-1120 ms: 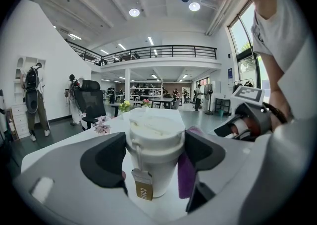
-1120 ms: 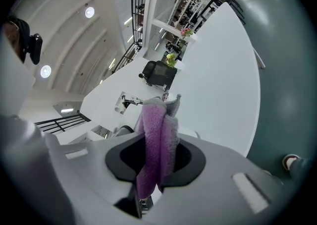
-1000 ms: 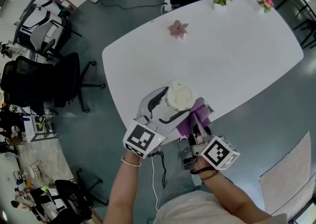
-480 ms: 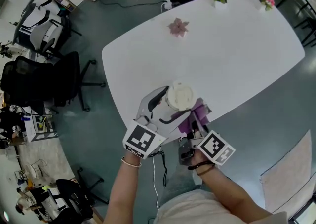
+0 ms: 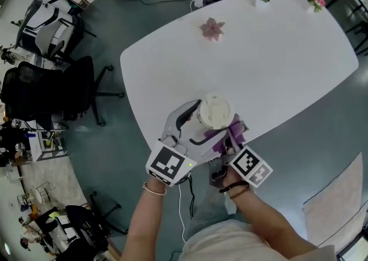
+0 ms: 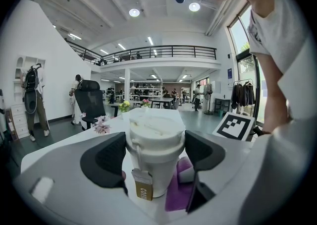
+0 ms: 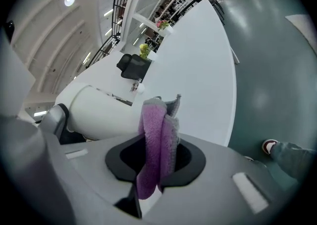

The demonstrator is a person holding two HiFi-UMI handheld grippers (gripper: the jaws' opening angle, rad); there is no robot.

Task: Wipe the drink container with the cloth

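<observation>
At the near edge of the white oval table (image 5: 276, 53), the left gripper (image 6: 154, 157) clamps the upright cream lidded drink cup (image 5: 214, 112) between both jaws, while the right gripper (image 7: 157, 157) pinches a folded purple fleece cloth (image 7: 154, 135) against the cup's lower side.

Bright, even indoor light fills all three views. High above the left claw (image 6: 154, 155), round ceiling lamps (image 6: 134, 12) burn as small blown-out spots, and daylight comes through tall windows (image 6: 241, 45) off to its right. The white counter (image 5: 276, 53) beyond both claws is lit flat and nearly washed out. The drink container (image 6: 156, 135) clamped in the left claw is sharp; the hall far behind it is soft. Both claw views bend strongly toward the rim and fade into black corners. The cloth (image 7: 153, 130) pinched in the right claw (image 7: 157, 158) shows crisp fibres, while the grey body nearest the lens blurs.
</observation>
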